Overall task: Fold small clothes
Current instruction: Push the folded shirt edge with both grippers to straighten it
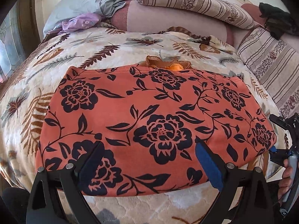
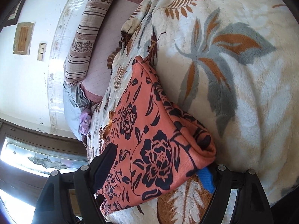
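No readable writing or brand marks appear on any item. The folded orange garment [image 1: 155, 123], printed with dark flowers, lies flat on the leaf-patterned blanket [image 1: 56, 65] covering the bed, with an orange ruffled trim [image 1: 168, 64] protruding at its far edge. The left gripper [image 1: 149, 160] stands above the near edge with jaws spread wide, nothing clamped. The right gripper [image 2: 158, 173] is rolled sideways at the garment's corner, jaws wide, straddling the folded edge without pressing it. Striped pillows [image 1: 196, 3] and a grey cloth [image 1: 104, 1] border the far side; open blanket surrounds the garment.
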Available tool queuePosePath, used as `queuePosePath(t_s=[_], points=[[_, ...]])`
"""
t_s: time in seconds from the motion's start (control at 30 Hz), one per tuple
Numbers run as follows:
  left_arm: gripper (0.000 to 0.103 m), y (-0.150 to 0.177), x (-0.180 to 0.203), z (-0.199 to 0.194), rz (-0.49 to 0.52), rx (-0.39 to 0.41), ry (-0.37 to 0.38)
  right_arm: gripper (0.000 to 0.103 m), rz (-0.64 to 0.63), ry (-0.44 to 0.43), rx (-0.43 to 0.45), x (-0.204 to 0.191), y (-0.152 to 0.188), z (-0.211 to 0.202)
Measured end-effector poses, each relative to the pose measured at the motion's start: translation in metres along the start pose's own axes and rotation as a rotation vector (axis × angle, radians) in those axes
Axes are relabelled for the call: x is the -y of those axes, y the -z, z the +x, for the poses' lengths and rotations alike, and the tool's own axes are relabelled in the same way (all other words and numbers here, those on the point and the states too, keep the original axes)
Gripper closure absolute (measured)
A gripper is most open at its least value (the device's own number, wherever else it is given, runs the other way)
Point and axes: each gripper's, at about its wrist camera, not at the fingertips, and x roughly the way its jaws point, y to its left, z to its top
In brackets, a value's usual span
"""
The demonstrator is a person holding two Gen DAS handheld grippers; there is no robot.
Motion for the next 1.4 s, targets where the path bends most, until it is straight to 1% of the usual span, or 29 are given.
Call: queuePosePath(t_s=[0.1, 0.13, 0.17, 0.2, 0.23, 0.27, 0.3, 0.33, 0.4, 0.43, 0.47, 0.5, 0.53, 0.57, 0.6, 0.63, 0.67, 0.7, 0.8, 0.97, 1.03, 1.17, 1.3, 1.33, 1.4], points=[[0.005, -0.001, -0.001, 0.004, 0.003, -0.006, -0.004, 0.020, -0.025, 0.016, -0.002, -0.004, -0.002, 0.004], [0.005, -0.002, -0.002, 0.005, 0.004, -0.006, -0.006, 0.022, -0.043, 0.028, -0.003, -0.007, -0.003, 0.006], [0.005, -0.003, -0.002, 0.006, 0.002, -0.004, -0.007, 0.028, -0.074, 0.053, -0.005, -0.011, -0.003, 0.008], [0.005, -0.005, -0.002, 0.006, 0.000, 0.000, -0.007, 0.043, -0.116, 0.096, -0.011, -0.017, -0.002, 0.012], [0.005, -0.007, -0.002, 0.005, -0.003, 0.006, -0.009, 0.053, -0.139, 0.124, -0.020, -0.019, -0.002, 0.015], [0.005, -0.010, -0.001, 0.003, -0.004, 0.018, -0.011, 0.074, -0.166, 0.164, -0.031, -0.022, -0.002, 0.019], [0.005, -0.013, 0.000, 0.000, -0.003, 0.038, -0.013, 0.077, -0.197, 0.201, -0.040, -0.025, -0.001, 0.022], [0.005, -0.016, 0.001, -0.002, -0.002, 0.059, -0.011, 0.078, -0.221, 0.220, -0.040, -0.026, 0.001, 0.022], [0.005, -0.022, 0.005, -0.006, -0.004, 0.099, -0.005, 0.077, -0.255, 0.240, -0.018, -0.031, 0.005, 0.019], [0.005, -0.023, 0.007, -0.004, -0.002, 0.105, -0.003, 0.074, -0.246, 0.227, -0.011, -0.029, 0.005, 0.018], [0.005, -0.024, 0.011, 0.003, 0.012, 0.103, -0.008, 0.070, -0.209, 0.202, -0.011, -0.023, 0.005, 0.017], [0.005, -0.022, 0.015, 0.017, 0.041, 0.081, -0.033, 0.053, -0.173, 0.173, -0.024, -0.018, 0.005, 0.017], [0.005, -0.019, 0.021, 0.039, 0.088, 0.012, -0.087, 0.041, -0.152, 0.128, -0.030, -0.016, 0.004, 0.017], [0.002, -0.015, 0.024, 0.057, 0.128, -0.045, -0.121, 0.028, -0.139, 0.078, -0.030, -0.016, 0.004, 0.015], [0.002, -0.014, 0.023, 0.049, 0.125, 0.028, -0.119, 0.024, -0.148, 0.075, -0.029, -0.020, 0.005, 0.014], [0.002, -0.017, 0.023, 0.046, 0.125, 0.022, -0.125, 0.024, -0.163, 0.092, -0.032, -0.025, 0.006, 0.013], [0.002, -0.021, 0.024, 0.045, 0.125, -0.013, -0.125, 0.023, -0.185, 0.101, -0.040, -0.030, 0.006, 0.014], [0.002, -0.024, 0.024, 0.043, 0.121, -0.027, -0.121, 0.023, -0.201, 0.098, -0.044, -0.034, 0.006, 0.015], [0.002, -0.029, 0.025, 0.034, 0.132, 0.016, -0.115, 0.023, -0.202, 0.116, -0.046, -0.037, 0.004, 0.019], [0.002, -0.029, 0.020, 0.047, 0.126, -0.031, -0.103, 0.023, -0.208, 0.139, -0.044, -0.033, 0.006, 0.025], [0.002, -0.025, 0.019, 0.048, 0.110, -0.027, -0.091, 0.023, -0.214, 0.143, -0.043, -0.033, 0.007, 0.026], [0.002, -0.028, 0.020, 0.044, 0.118, -0.026, -0.086, 0.023, -0.207, 0.144, -0.048, -0.033, 0.006, 0.027], [0.002, -0.036, 0.020, 0.028, 0.104, 0.037, -0.072, 0.023, -0.217, 0.155, -0.053, -0.036, 0.005, 0.028], [0.002, -0.036, 0.020, 0.028, 0.102, 0.045, -0.070, 0.025, -0.216, 0.161, -0.051, -0.036, 0.005, 0.028], [0.002, -0.036, 0.019, 0.038, 0.105, 0.016, -0.081, 0.025, -0.214, 0.162, -0.051, -0.036, 0.005, 0.028]])
